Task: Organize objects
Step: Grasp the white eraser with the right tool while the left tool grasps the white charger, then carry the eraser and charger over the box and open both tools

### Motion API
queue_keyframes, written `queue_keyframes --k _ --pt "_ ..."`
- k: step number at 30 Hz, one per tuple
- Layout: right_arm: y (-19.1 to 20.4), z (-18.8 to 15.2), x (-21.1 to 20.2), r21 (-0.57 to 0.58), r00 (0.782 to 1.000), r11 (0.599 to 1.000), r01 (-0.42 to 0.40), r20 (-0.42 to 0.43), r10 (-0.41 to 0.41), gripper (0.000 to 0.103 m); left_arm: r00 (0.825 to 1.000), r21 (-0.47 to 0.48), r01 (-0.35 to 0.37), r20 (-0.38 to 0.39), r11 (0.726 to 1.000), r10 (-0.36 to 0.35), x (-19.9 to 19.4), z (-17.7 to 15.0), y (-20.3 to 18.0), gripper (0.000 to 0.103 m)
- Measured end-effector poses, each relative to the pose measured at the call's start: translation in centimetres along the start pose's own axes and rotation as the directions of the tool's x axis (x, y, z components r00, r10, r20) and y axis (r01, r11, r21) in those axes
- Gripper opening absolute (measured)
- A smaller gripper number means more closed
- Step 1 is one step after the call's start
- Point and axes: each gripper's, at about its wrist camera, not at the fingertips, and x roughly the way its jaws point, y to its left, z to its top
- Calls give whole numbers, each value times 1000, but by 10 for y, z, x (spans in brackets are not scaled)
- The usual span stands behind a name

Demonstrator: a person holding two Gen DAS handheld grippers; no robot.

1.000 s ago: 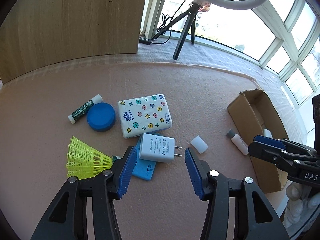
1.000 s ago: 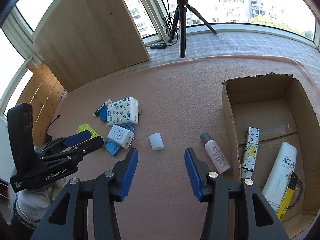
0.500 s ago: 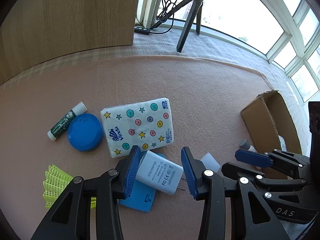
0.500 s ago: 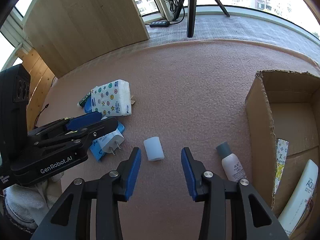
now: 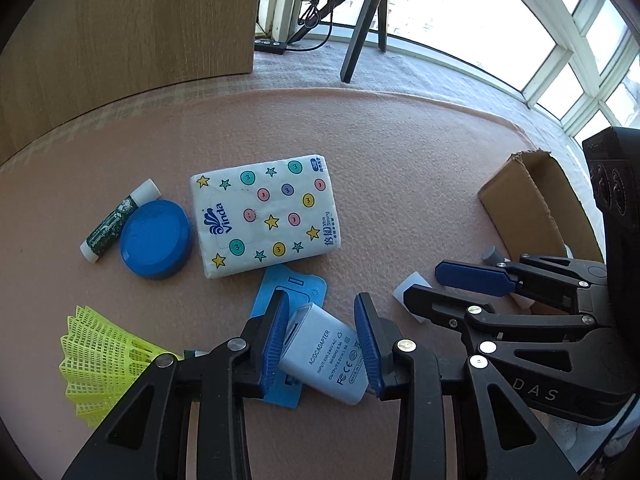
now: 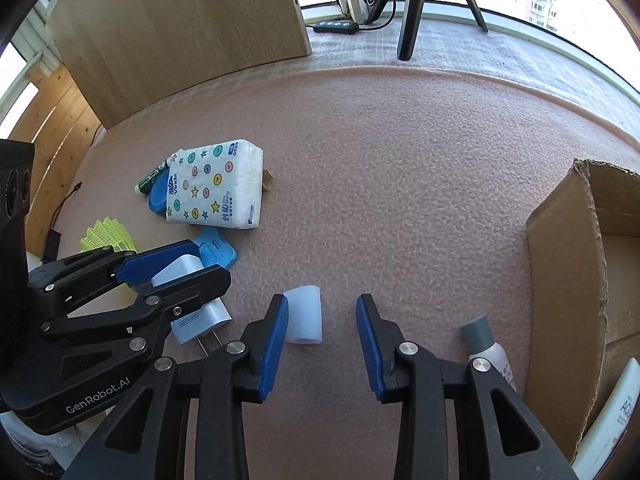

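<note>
Our left gripper (image 5: 322,340) points steeply down with the white power adapter (image 5: 326,354) between its blue fingers (image 5: 276,338); the jaws have just been closing, the pads sit right at the adapter's sides, and we cannot tell whether they already press on it. The adapter lies partly on a flat blue card (image 5: 290,292) on the pink mat (image 5: 400,184). Our right gripper (image 6: 322,346) also points down, its jaws apart and just been closing, with the small white cap (image 6: 306,314) lying between the fingers, close to the left-hand pad and clear of the other one. Just to the right of that gripper lies a small white bottle with a grey cap (image 6: 486,344), beside the wall of the open cardboard box (image 6: 564,280); a white tube (image 6: 616,420) shows inside the box at the edge of the view. Beyond the adapter lies the patterned tissue pack (image 5: 264,214), and next to it on the left a round blue lid (image 5: 154,238) touching a green glue stick (image 5: 118,222). A yellow shuttlecock (image 5: 102,364) lies at the near left of the left gripper. Farther off stand a wooden panel (image 5: 128,28) and a black tripod (image 5: 360,20) by the windows.
</note>
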Motion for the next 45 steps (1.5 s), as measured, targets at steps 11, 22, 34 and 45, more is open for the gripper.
queue_keyframes --k 11,22,34,45 --pt "10 -11 -9 -33 1000 999 11 11 -11 9 998 44 58 -8 997 -58 -10 -27 -10 35" --pt "1 -44 -50 57 996 997 -57 78 53 8 997 66 75 15 995 -76 -34 -58 -26 53" --pt "-12 -82 -80 134 990 987 -89 118 74 8 997 -85 71 -33 994 -74 -41 -79 -17 66" --pt "-20 -91 -117 144 982 985 -94 179 68 8 998 -9 16 -60 1000 -16 -17 -72 -44 64"
